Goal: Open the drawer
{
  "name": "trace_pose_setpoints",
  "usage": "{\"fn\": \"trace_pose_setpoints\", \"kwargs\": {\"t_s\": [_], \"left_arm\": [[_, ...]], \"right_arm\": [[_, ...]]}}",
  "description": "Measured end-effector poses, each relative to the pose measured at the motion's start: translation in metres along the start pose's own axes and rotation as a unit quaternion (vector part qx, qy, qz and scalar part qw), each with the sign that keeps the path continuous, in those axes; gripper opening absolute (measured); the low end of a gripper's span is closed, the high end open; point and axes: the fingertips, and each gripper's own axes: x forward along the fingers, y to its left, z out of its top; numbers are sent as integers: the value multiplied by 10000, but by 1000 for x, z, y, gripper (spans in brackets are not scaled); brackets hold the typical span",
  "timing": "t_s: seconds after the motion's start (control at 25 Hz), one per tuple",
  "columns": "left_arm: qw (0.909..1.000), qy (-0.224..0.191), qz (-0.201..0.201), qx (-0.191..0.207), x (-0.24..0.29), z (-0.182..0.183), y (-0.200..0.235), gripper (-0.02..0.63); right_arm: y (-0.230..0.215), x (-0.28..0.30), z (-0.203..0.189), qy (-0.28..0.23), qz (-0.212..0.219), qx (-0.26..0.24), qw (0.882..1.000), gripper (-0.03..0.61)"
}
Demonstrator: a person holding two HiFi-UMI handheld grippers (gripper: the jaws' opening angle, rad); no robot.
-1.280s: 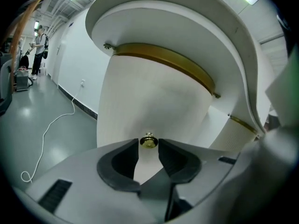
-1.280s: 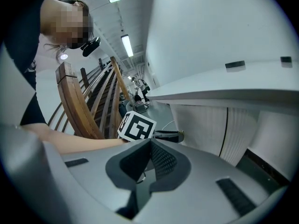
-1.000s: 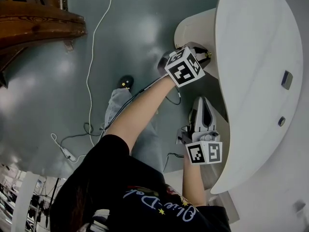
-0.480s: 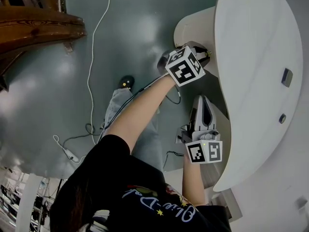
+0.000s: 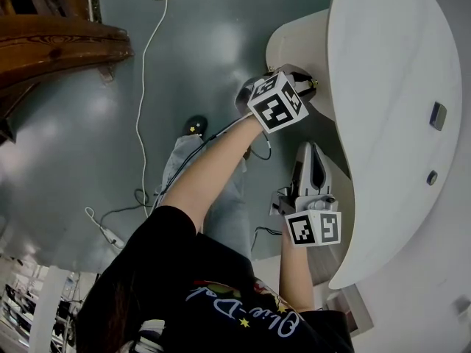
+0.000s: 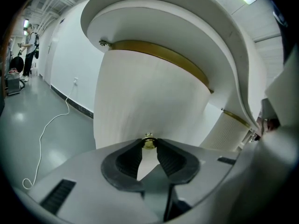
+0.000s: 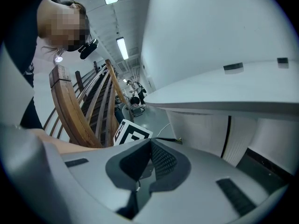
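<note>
While a wooden railing (image 5: 51, 43) fills the upper left of the head view and a white cable (image 5: 141, 87) trails down the grey floor (image 5: 206, 35), the left gripper (image 5: 312, 81) sits near the centre, against the curved white drawer (image 5: 294, 43) under the table (image 5: 397, 87). Its own view shows the jaws pinching a small brass knob (image 6: 148, 143) at their tips, low on the drawer front. Just right and lower, the right gripper (image 5: 309, 150) points up along the table edge, jaws pressed together on nothing.
</note>
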Motion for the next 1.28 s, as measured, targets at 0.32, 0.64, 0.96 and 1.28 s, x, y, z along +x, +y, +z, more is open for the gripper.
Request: {"fn": "trace_pose_setpoints", "kwargs": {"t_s": [0.32,0.64,0.96,1.28], "left_arm": [[10000,70,-20,29,-15,-11,0,100],[9999,116,30,9,-28,-21,0,100],[9998,180,96,-23,-44,-31,-2,100],[9997,186,128,-20,-62,-44,-2,100]], "right_arm": [[18,6,1,-29,45,0,10000,0],[25,1,1,-79,16,-35,10000,0],[38,-7,-3,-107,78,-20,9999,0],[48,-13,-3,-138,99,-113,9998,0]]}}
